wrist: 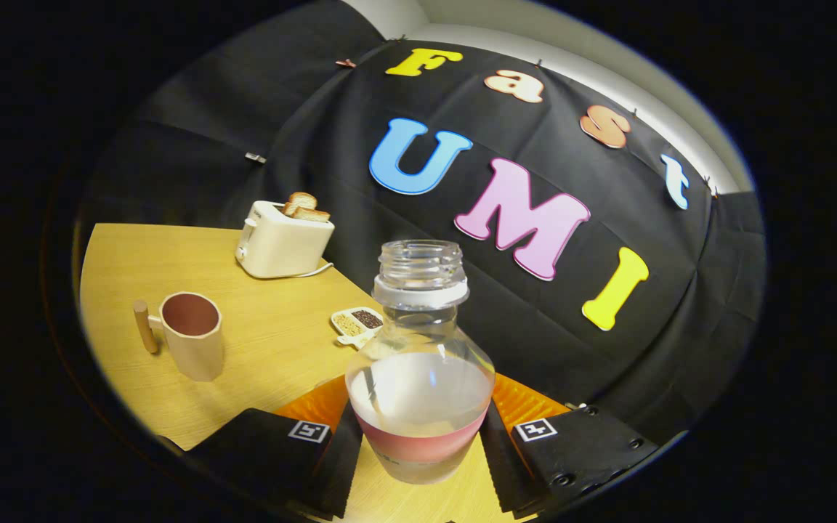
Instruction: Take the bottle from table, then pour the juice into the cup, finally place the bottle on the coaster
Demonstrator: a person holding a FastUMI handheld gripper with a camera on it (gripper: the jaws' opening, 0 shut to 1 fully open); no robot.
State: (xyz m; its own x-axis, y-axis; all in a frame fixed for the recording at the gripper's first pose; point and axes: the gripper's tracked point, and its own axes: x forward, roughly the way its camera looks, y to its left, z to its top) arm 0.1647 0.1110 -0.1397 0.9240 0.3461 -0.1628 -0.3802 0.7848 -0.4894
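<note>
Gripper view showed the gripper (421, 443) at the bottom centre of the frame with its two fingers pinching the clear bottle (421, 378), one finger pressed against each side of its round belly. That bottle stood upright in the picture, uncapped, its threaded mouth open near the frame's middle, pale liquid filling the lower body and a pinkish label band wrapped near its base; printing on that band was too small to read. Each finger carried a small square black-and-white marker tag. To the left of centre, the beige cup (192, 334) with a wooden peg handle sat on the wooden table (273, 341), well apart from the bottle, with bare tabletop between them. Toward the upper left, a cream toaster (282, 245) holding two slices of toast stood near the table's far edge against the black cloth wall. A small divided dish (357, 322) of grains lay just behind the bottle's left shoulder, close to that same edge.
</note>
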